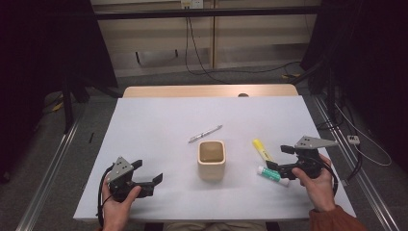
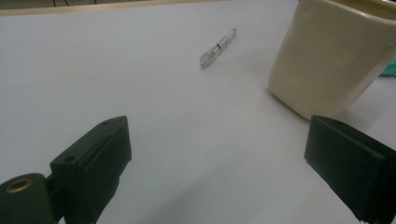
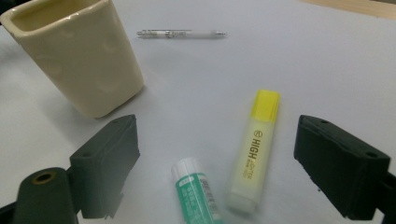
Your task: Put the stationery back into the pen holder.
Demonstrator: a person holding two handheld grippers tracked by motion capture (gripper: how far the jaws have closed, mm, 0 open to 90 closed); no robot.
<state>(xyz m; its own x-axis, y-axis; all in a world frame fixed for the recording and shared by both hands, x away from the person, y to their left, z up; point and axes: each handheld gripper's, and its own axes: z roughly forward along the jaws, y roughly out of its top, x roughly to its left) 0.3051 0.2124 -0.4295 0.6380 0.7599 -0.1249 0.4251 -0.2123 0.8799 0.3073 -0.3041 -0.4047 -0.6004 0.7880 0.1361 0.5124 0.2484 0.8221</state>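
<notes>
- The left gripper (image 1: 147, 174) sits low at the near left of the desk (image 1: 154, 120), its jaws spread wide with only bare white surface between them; they hold and touch nothing.
- A clear pen (image 1: 205, 134) lies slantwise on the desk beyond the cup, well apart from both grippers.
- The cream cup (image 1: 211, 159) stands upright in the middle of the desk, squarish with rounded corners, glossy, its mouth open upward; in the left gripper view it (image 2: 327, 56) rises just past the right-hand jaw.
- The yellow highlighter (image 3: 253, 149) lies flat to the right of the cup, capped in brighter yellow, with "HIGH" printed along its barrel; smaller print beneath is too small to read.
- The glue stick (image 3: 197, 193), green with a white cap, lies just beside the highlighter; its label writing is blurred.
- The right gripper (image 1: 279, 158) hovers at the near right with its jaws wide apart, framing the highlighter and the glue stick in the right gripper view and gripping neither.
</notes>
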